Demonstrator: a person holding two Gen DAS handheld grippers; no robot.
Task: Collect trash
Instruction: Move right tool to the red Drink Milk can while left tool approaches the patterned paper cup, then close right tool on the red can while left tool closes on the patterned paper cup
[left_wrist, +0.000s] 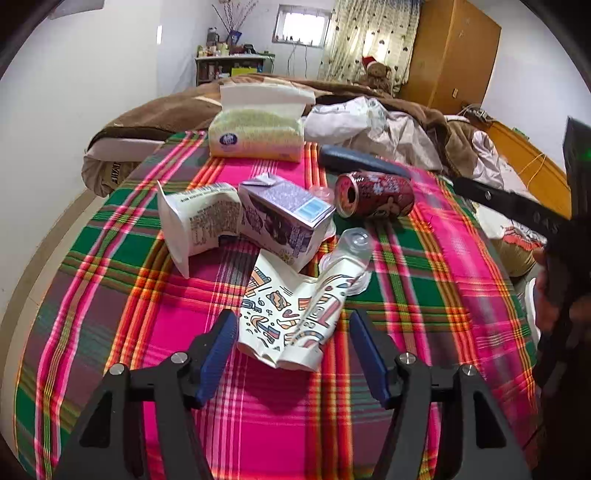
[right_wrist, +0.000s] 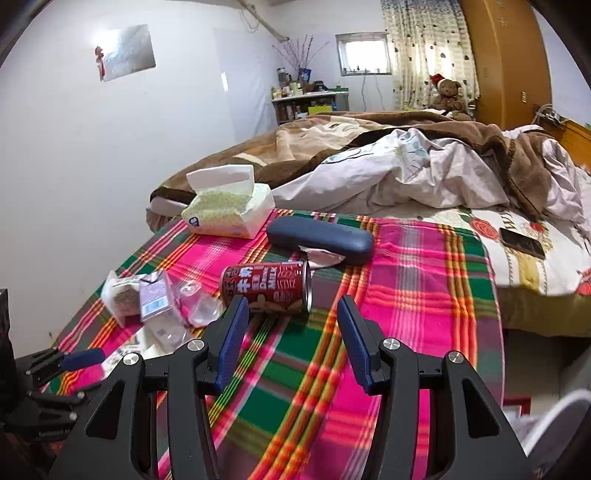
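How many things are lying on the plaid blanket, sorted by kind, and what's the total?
Cartons: 2, the white carton and the purple carton
Cans: 1, the red can
Patterned paper wrappers: 1
Clear plastic pieces: 2, one by the wrapper, one behind the purple carton
Tissue packs: 1
Blue cases: 1
Total: 8
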